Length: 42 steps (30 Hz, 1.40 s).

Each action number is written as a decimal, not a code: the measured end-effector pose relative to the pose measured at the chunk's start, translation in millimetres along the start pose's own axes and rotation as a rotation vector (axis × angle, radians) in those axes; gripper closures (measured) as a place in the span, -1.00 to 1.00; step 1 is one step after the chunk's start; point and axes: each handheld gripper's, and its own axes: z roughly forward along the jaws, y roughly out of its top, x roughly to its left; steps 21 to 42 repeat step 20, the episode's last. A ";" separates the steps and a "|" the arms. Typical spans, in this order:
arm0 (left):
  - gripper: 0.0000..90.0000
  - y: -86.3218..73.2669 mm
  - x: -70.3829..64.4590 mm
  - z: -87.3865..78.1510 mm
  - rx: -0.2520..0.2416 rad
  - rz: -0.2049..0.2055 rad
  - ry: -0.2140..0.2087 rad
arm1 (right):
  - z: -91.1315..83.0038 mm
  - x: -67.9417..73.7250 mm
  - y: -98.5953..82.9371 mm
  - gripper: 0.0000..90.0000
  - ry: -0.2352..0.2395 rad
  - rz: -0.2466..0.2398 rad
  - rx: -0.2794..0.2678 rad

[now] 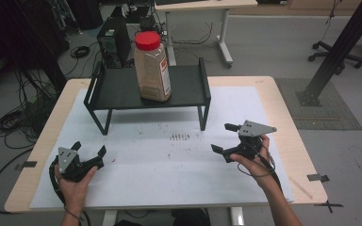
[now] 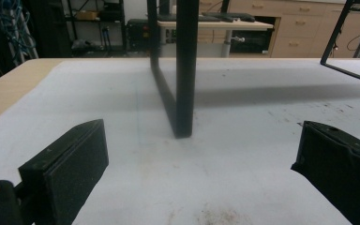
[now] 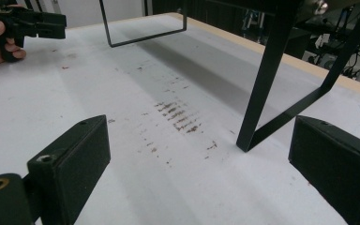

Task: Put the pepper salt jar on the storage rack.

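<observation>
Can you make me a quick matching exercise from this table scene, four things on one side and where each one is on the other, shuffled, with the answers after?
Things:
1. jar
2. black rack
3. left gripper
4. right gripper

Places:
A. near left part of the mat, jaws apart
B. on top of the rack
C. near right part of the mat, jaws apart
D. standing at the far side of the white mat

Pairs: 1-B, 2-D, 3-A, 4-C

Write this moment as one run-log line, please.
left gripper: open, empty | right gripper: open, empty | jar: upright on black shelf, untouched
</observation>
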 end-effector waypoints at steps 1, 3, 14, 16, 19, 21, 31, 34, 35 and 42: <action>-0.93 0.0 -0.1 -0.1 0.000 0.001 0.001 | -0.6 0.1 -1.5 -0.87 -0.001 0.001 0.001; -0.93 0.1 -0.2 -0.1 0.001 0.001 0.001 | -1.7 0.1 -4.8 -0.87 -0.004 0.005 0.002; -0.93 0.1 -0.9 0.5 0.008 0.009 0.005 | -5.8 -2.3 -19.9 -0.87 -0.011 0.023 0.011; -0.93 0.1 -0.9 0.5 0.008 0.009 0.005 | -6.7 -2.8 -22.3 -0.87 -0.015 0.023 0.012; -0.94 0.0 -0.7 0.7 0.010 0.008 0.006 | -7.5 -2.8 -26.4 -0.87 -0.020 0.025 0.012; -0.94 0.0 -0.7 0.6 0.009 0.007 0.006 | -7.4 -2.7 -28.8 -0.87 -0.025 0.025 0.020; -0.94 0.0 -0.7 0.6 0.009 0.007 0.006 | -7.4 -2.7 -28.8 -0.87 -0.025 0.025 0.020; -0.94 0.0 -0.7 0.6 0.009 0.007 0.006 | -7.4 -2.7 -28.8 -0.87 -0.025 0.025 0.020; -0.94 0.0 -0.7 0.6 0.009 0.007 0.006 | -7.4 -2.7 -28.8 -0.87 -0.025 0.025 0.020; -0.94 0.0 -0.7 0.6 0.009 0.007 0.006 | -7.4 -2.7 -28.8 -0.87 -0.025 0.025 0.020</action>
